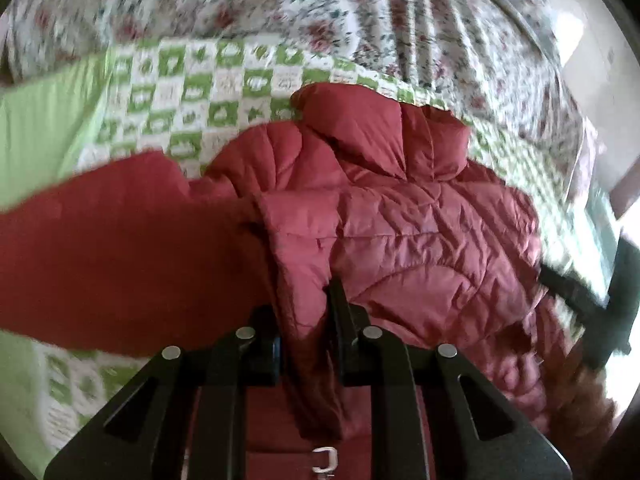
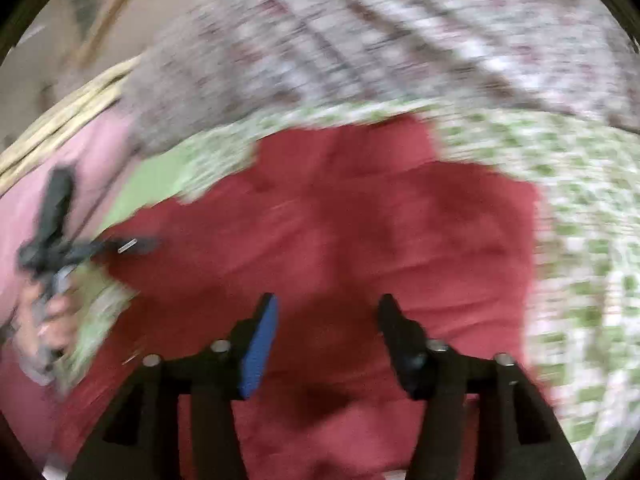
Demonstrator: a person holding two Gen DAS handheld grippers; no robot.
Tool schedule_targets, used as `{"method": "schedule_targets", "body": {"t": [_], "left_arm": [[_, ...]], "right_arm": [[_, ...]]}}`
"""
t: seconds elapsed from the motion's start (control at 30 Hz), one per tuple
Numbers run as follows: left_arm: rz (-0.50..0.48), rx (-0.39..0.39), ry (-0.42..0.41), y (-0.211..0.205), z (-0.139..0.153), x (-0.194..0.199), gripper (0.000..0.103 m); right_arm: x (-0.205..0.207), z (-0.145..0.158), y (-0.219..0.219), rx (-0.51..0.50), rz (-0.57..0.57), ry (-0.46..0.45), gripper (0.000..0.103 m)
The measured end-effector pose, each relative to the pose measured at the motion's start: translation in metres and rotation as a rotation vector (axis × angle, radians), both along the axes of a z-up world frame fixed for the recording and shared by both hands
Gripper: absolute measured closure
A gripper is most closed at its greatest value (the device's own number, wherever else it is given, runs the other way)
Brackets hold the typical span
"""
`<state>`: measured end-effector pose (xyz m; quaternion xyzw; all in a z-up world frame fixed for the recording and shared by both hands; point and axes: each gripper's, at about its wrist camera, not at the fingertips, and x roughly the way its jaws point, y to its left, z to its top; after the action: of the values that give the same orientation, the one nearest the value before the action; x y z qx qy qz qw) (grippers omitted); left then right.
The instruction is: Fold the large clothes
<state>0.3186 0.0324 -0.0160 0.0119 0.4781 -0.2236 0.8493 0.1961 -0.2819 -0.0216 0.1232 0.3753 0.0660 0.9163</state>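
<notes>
Closest in the left wrist view, the left gripper [image 1: 306, 312] is clamped on a fold of the red puffer jacket [image 1: 400, 216], the quilted cloth bunched between its two black fingers and hanging down past them. A blurred red sleeve [image 1: 120, 248] stretches off to the left of the fingers. Beyond the pinch, the jacket's body and collar lie spread on a green-and-white checked quilt [image 1: 192, 92], and past that a floral bedcover [image 1: 280, 4] fills the far side.

Meanwhile the right gripper [image 2: 326, 320] stands wide apart, holding nothing; its fingers, one with a blue pad [image 2: 262, 348], hover over the jacket [image 2: 360, 220], though blur hides whether they touch the cloth. The same jacket spreads ahead of them on the checked quilt [image 2: 580, 208]. At the left edge the other gripper [image 2: 56, 240] shows, smeared by motion, in a hand [image 2: 48, 320].
</notes>
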Motion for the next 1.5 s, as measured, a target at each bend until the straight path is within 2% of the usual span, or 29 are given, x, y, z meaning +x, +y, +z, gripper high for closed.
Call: {"method": "schedule_targets", "body": {"t": [0.07,0.17,0.2,0.3,0.4,0.47,0.53,0.6,0.7,0.77,0.87,0.93,1.0,1.1,1.17,1.23,1.37,1.5], "left_arm": [[-0.013,0.046,-0.021,-0.003,-0.005,0.000,0.085],[0.024,0.089,-0.003,-0.001,-0.020,0.005,0.076],[0.044,0.090,-0.003,0.002,-0.021,0.004,0.072],[0.152,0.078,-0.035,0.021,-0.011,-0.007,0.071],[0.187,0.040,-0.081,0.030,0.008,-0.025,0.071],[0.147,-0.035,-0.093,0.027,0.019,-0.037,0.071],[0.096,-0.072,-0.068,0.012,0.018,-0.041,0.071],[0.059,-0.038,-0.059,-0.009,0.009,-0.042,0.071],[0.068,0.094,-0.035,-0.035,-0.023,-0.032,0.071],[0.083,0.097,-0.004,-0.035,-0.043,-0.025,0.071],[0.094,0.078,-0.011,-0.031,-0.048,-0.027,0.071],[0.096,0.081,-0.004,-0.031,-0.050,-0.027,0.071],[0.093,0.068,0.003,-0.029,-0.048,-0.027,0.071],[0.091,0.024,0.031,-0.022,-0.052,-0.023,0.071],[0.099,-0.021,0.064,-0.013,-0.057,-0.019,0.071],[0.104,-0.047,0.084,-0.008,-0.061,-0.016,0.072],[0.102,-0.014,0.068,-0.016,-0.066,-0.016,0.072],[0.104,-0.009,0.065,-0.016,-0.067,-0.015,0.072]], "right_arm": [[0.008,-0.007,-0.022,-0.008,-0.063,0.041,0.042],[0.020,-0.028,-0.038,-0.011,-0.107,0.119,0.043],[0.024,-0.037,-0.039,-0.004,-0.103,0.149,0.043],[0.024,-0.047,-0.033,-0.034,-0.103,0.158,0.043],[0.028,-0.050,-0.030,-0.047,-0.103,0.169,0.041],[0.030,-0.051,-0.028,-0.060,-0.102,0.173,0.041],[0.030,-0.052,-0.025,-0.078,-0.103,0.172,0.040],[0.030,-0.052,-0.024,-0.086,-0.102,0.171,0.040],[0.027,-0.048,-0.026,-0.080,-0.096,0.180,0.040],[0.020,-0.031,-0.023,-0.091,-0.085,0.154,0.041],[0.014,-0.004,-0.008,-0.141,-0.060,0.059,0.041],[0.022,0.003,0.001,-0.159,-0.035,0.044,0.043],[0.038,-0.006,0.008,-0.164,-0.009,0.096,0.042],[0.058,-0.038,0.011,-0.206,-0.022,0.199,0.042],[0.062,-0.056,0.003,-0.195,-0.035,0.203,0.042],[0.063,-0.061,-0.003,-0.160,-0.053,0.200,0.042],[0.062,-0.063,0.001,-0.199,-0.051,0.199,0.041],[0.062,-0.064,0.002,-0.187,-0.048,0.196,0.040]]}}
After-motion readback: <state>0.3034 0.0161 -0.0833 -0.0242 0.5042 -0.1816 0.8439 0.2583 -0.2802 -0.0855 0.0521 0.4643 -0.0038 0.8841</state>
